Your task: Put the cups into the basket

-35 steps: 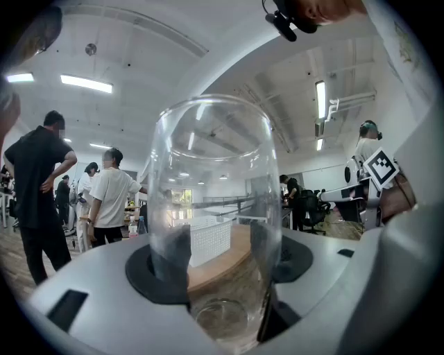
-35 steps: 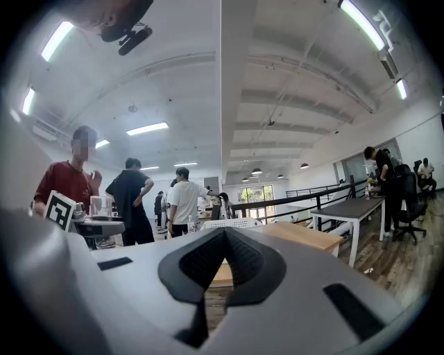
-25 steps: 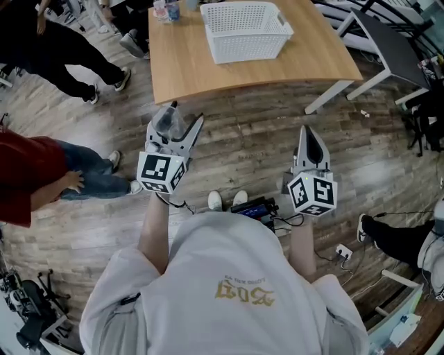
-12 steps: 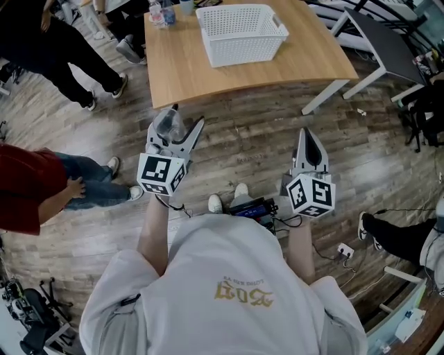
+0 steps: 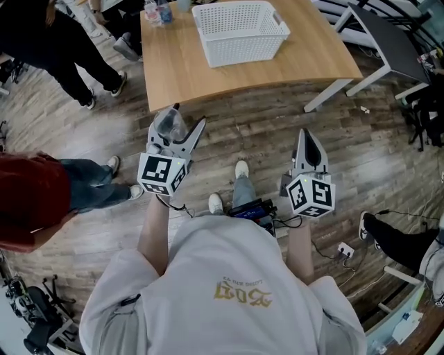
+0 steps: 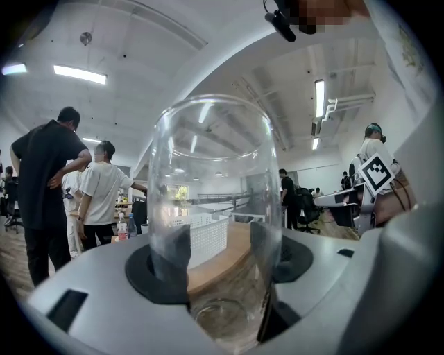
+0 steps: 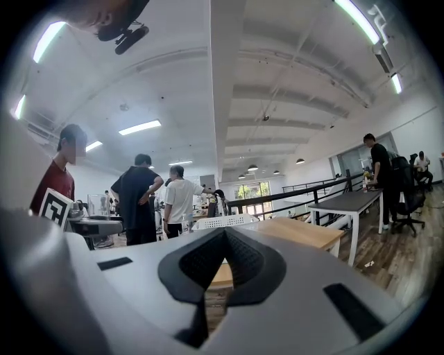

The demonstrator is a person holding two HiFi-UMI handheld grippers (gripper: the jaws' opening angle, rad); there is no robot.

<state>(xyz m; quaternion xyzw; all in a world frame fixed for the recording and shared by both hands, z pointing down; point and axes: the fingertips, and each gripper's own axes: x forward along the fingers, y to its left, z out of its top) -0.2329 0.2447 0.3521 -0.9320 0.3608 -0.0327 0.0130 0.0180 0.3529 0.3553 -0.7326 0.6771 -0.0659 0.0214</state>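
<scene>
A clear glass cup [image 5: 168,125] sits upright in my left gripper [image 5: 179,121], which is shut on it over the wooden floor, short of the table. In the left gripper view the cup [image 6: 215,208] fills the middle, with a black pad on each side of it. The white plastic basket [image 5: 239,31] stands on the wooden table [image 5: 208,76] ahead and also shows in the right gripper view [image 7: 218,222]. My right gripper [image 5: 306,135] is shut with nothing in it, its pads [image 7: 246,267] meeting. From there the held cup [image 7: 97,205] shows at far left.
Bottles [image 5: 156,10] stand at the table's far left corner. People stand at the left: one in black [image 5: 41,48], one in red [image 5: 31,201]. A dark grey table [image 5: 388,41] is at the right. A device with cables [image 5: 253,208] hangs by my feet.
One of my feet has stepped forward and the table has drawn slightly nearer. The person in red has shifted at the left. Both grippers keep their pose, the left one holding the cup.
</scene>
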